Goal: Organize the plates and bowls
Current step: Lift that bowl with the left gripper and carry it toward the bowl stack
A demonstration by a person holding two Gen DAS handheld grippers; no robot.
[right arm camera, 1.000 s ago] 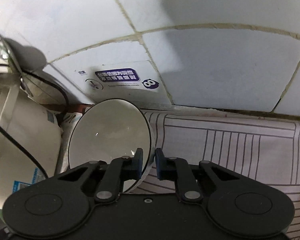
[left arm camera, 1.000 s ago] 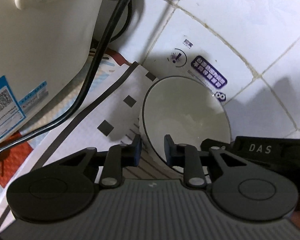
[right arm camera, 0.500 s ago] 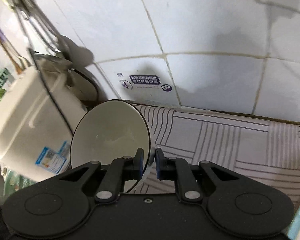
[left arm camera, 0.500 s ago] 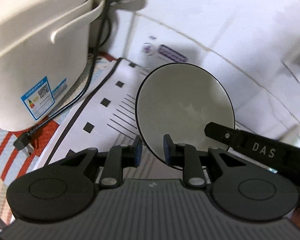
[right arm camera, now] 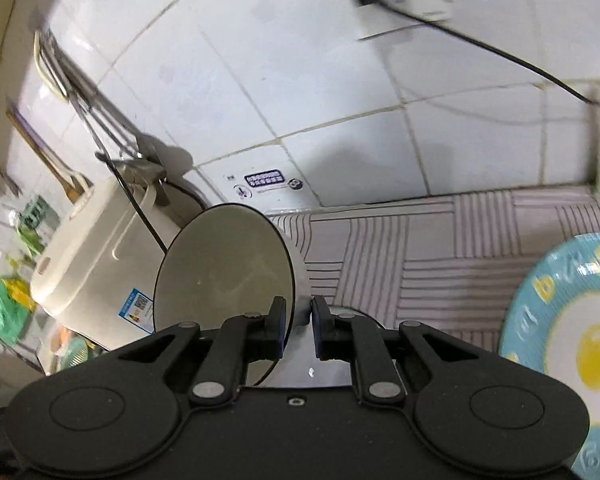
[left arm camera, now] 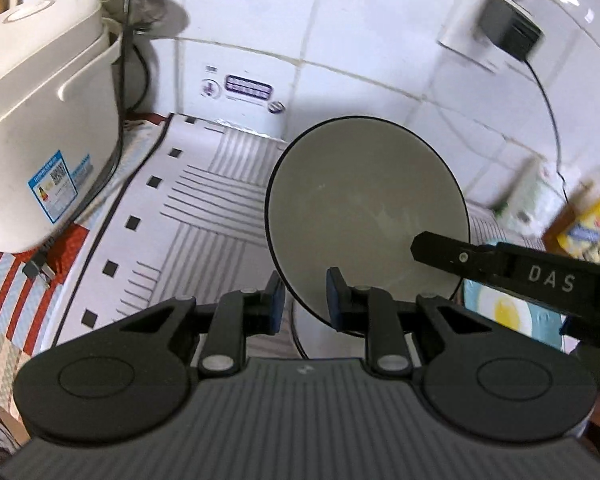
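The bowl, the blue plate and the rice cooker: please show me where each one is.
bowl (left arm camera: pixel 364 216), left wrist view, inner surface.
blue plate (right arm camera: pixel 556 288), right wrist view, blue rim band.
rice cooker (left arm camera: pixel 40 128), left wrist view, front wall.

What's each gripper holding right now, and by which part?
Both hold the same white bowl by its rim: the left gripper at the near edge, the right gripper at its right side.

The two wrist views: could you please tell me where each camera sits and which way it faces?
Left wrist: behind the left tongs, facing the bowl, mat and cooker; right tongs intrude.
Right wrist: behind the right tongs, facing bowl, wall, plate.
Shared: bowl, cooker, plate.
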